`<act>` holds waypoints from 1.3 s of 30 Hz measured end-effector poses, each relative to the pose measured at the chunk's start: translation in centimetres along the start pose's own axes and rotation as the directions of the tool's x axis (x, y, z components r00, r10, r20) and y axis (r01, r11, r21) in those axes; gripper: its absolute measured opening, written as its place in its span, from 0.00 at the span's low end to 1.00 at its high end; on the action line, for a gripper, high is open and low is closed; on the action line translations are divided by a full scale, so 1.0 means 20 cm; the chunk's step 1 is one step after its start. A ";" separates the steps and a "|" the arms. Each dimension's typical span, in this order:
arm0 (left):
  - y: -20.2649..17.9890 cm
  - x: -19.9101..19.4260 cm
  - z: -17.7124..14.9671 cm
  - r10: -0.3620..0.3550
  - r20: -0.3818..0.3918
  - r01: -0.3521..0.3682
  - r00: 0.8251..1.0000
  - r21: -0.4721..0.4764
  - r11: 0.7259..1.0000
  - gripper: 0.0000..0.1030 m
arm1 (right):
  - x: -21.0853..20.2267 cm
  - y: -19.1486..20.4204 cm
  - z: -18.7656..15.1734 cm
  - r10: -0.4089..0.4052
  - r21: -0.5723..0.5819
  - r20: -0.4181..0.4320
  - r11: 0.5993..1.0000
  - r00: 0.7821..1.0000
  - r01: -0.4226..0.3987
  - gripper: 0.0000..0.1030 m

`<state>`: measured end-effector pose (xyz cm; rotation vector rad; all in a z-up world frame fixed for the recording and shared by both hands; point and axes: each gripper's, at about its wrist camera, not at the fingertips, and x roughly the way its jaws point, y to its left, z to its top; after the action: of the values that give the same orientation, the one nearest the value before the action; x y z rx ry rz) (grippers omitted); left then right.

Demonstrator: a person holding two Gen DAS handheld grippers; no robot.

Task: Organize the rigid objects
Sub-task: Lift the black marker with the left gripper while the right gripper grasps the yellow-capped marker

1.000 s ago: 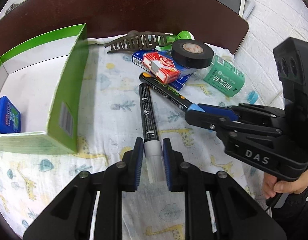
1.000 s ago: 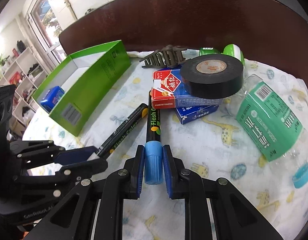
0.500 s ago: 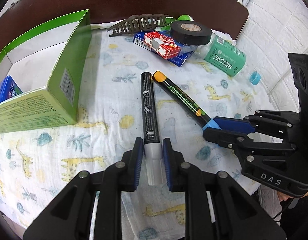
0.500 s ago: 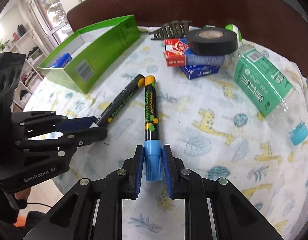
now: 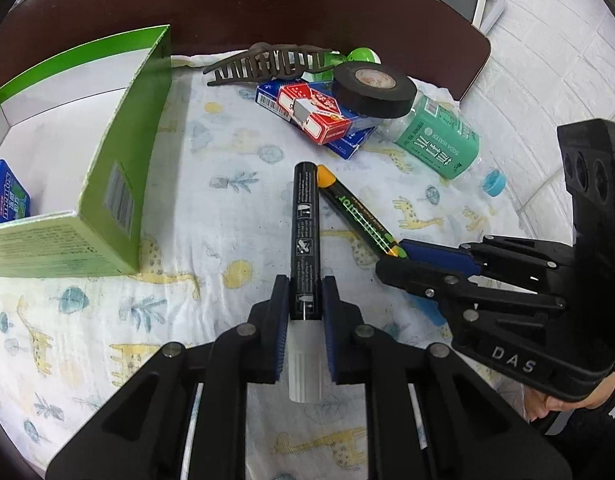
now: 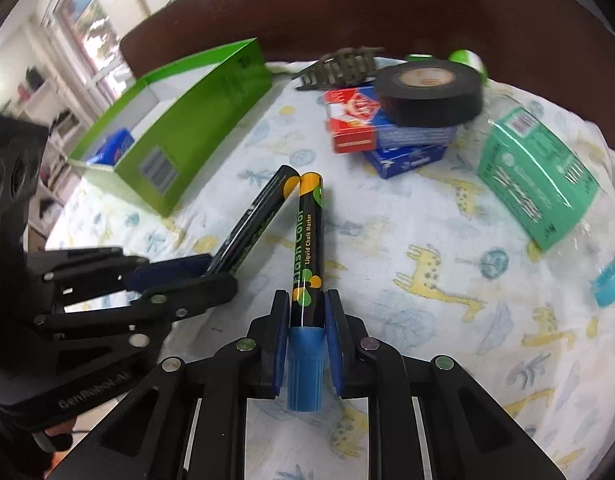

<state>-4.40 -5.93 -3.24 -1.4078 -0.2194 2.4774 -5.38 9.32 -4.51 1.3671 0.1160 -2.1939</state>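
Observation:
My left gripper (image 5: 305,308) is shut on a black chalk marker with a white cap (image 5: 305,236), held above the cloth. My right gripper (image 6: 305,320) is shut on a black chalk marker with a blue cap (image 6: 307,248). The two markers' far ends nearly touch. In the left wrist view the right gripper (image 5: 391,264) and its marker (image 5: 355,212) come in from the right. In the right wrist view the left gripper (image 6: 211,272) and its marker (image 6: 255,224) come in from the left. An open green box (image 5: 119,168) (image 6: 203,112) stands at the left.
A blue pack (image 5: 5,196) lies in the green box. At the back lie a brown hair claw (image 5: 267,64), a red card box (image 5: 315,114) on a blue one, a black tape roll (image 5: 373,90), a green-labelled bottle (image 5: 437,146) and a blue cap (image 5: 493,182).
Both grippers lifted and pulled their markers back from the pile over the second. Since half a second ago they have moved forward and lower again. Both stay shut on their markers.

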 end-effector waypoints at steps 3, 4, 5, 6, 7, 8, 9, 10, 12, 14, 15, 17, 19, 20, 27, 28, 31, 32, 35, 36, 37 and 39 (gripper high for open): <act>-0.01 -0.05 0.01 0.007 0.026 -0.007 1.000 0.006 1.000 0.14 | -0.06 -0.03 0.00 0.019 0.025 0.021 0.999 1.000 -0.020 0.19; -0.01 -0.06 0.01 0.007 0.032 -0.008 0.999 0.004 1.000 0.14 | -0.08 -0.02 0.00 0.027 0.026 0.028 0.999 0.999 -0.027 0.19; -0.01 -0.07 0.01 0.008 0.038 -0.008 0.999 0.001 1.000 0.14 | -0.10 -0.02 0.01 0.033 0.025 0.037 0.999 0.999 -0.034 0.19; 0.00 -0.08 0.02 0.007 0.043 -0.007 0.999 -0.001 1.000 0.14 | -0.12 -0.01 0.01 0.038 0.027 0.045 0.999 0.998 -0.040 0.19; 0.00 -0.09 0.02 0.010 0.049 -0.010 0.999 -0.003 1.000 0.14 | -0.13 -0.01 0.02 0.042 0.030 0.052 0.999 0.998 -0.044 0.19; 0.00 -0.10 0.02 0.014 0.055 -0.014 0.998 -0.005 1.000 0.14 | -0.15 -0.01 0.03 0.044 0.032 0.060 0.998 0.997 -0.046 0.19; 0.01 -0.12 0.02 0.017 0.063 -0.017 0.998 -0.006 1.000 0.14 | -0.16 0.00 0.03 0.044 0.031 0.065 0.998 0.997 -0.046 0.19; 0.02 -0.13 0.02 0.018 0.069 -0.017 0.997 -0.005 1.000 0.14 | -0.17 0.00 0.03 0.043 0.028 0.071 0.999 0.997 -0.045 0.19; 0.03 -0.16 0.03 0.031 0.084 -0.031 0.996 -0.011 0.999 0.14 | -0.19 0.01 0.03 0.037 0.016 0.078 0.999 0.996 -0.039 0.19; 0.04 -0.18 0.03 0.030 0.091 -0.029 0.995 -0.012 1.000 0.14 | -0.17 0.01 0.03 0.011 0.005 0.065 1.000 0.998 -0.012 0.19; 0.05 -0.18 0.03 0.030 0.089 -0.028 0.996 -0.014 0.999 0.14 | -0.15 0.02 0.01 -0.002 -0.004 0.047 1.000 0.999 0.002 0.19; 0.04 -0.16 0.01 0.032 0.076 -0.031 0.997 -0.008 0.999 0.14 | -0.10 0.02 -0.03 -0.006 -0.016 -0.002 1.000 1.000 0.006 0.19; 0.03 -0.13 0.00 0.034 0.056 -0.034 0.998 -0.004 0.999 0.14 | -0.06 0.01 -0.07 0.001 -0.023 -0.043 1.000 0.999 -0.002 0.19; 0.02 -0.11 -0.01 0.030 0.045 -0.030 0.999 -0.002 1.000 0.14 | -0.04 0.02 -0.08 -0.002 -0.029 -0.063 1.000 0.998 0.000 0.19; 0.02 -0.01 -0.06 0.052 -0.019 -0.052 0.998 0.007 0.999 0.14 | 0.03 0.04 0.00 -0.059 -0.083 -0.085 0.995 0.995 0.052 0.33; 0.01 0.01 -0.06 0.064 -0.028 -0.064 0.998 0.015 0.998 0.14 | 0.04 0.05 0.01 -0.070 -0.100 -0.082 0.993 0.994 0.062 0.33; 0.01 0.05 -0.07 0.094 -0.050 -0.093 0.994 0.031 0.995 0.14 | 0.07 0.09 0.03 -0.112 -0.165 -0.067 0.981 0.991 0.100 0.29; 0.00 0.06 -0.07 0.099 -0.051 -0.097 0.994 0.041 0.994 0.14 | 0.07 0.09 0.03 -0.131 -0.174 -0.062 0.978 0.989 0.119 0.19; -0.02 0.09 -0.05 0.106 -0.050 -0.103 0.993 0.065 0.993 0.16 | 0.07 0.07 0.05 -0.115 -0.135 -0.070 0.985 0.991 0.104 0.17; -0.02 0.10 -0.04 0.108 -0.046 -0.104 0.993 0.073 0.992 0.16 | 0.06 0.06 0.05 -0.103 -0.120 -0.071 0.988 0.992 0.094 0.17; -0.03 0.12 -0.02 0.111 -0.045 -0.107 0.993 0.077 0.991 0.16 | 0.06 0.05 0.05 -0.094 -0.108 -0.071 0.990 0.993 0.086 0.17; -0.02 0.13 0.00 0.102 -0.049 -0.098 0.994 0.075 0.992 0.14 | 0.06 0.04 0.05 -0.077 -0.080 -0.071 0.994 0.995 0.071 0.17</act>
<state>-5.49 -4.73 -5.27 -1.4864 -0.0484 2.4966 -6.20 7.92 -4.84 1.4216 0.2807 -2.1754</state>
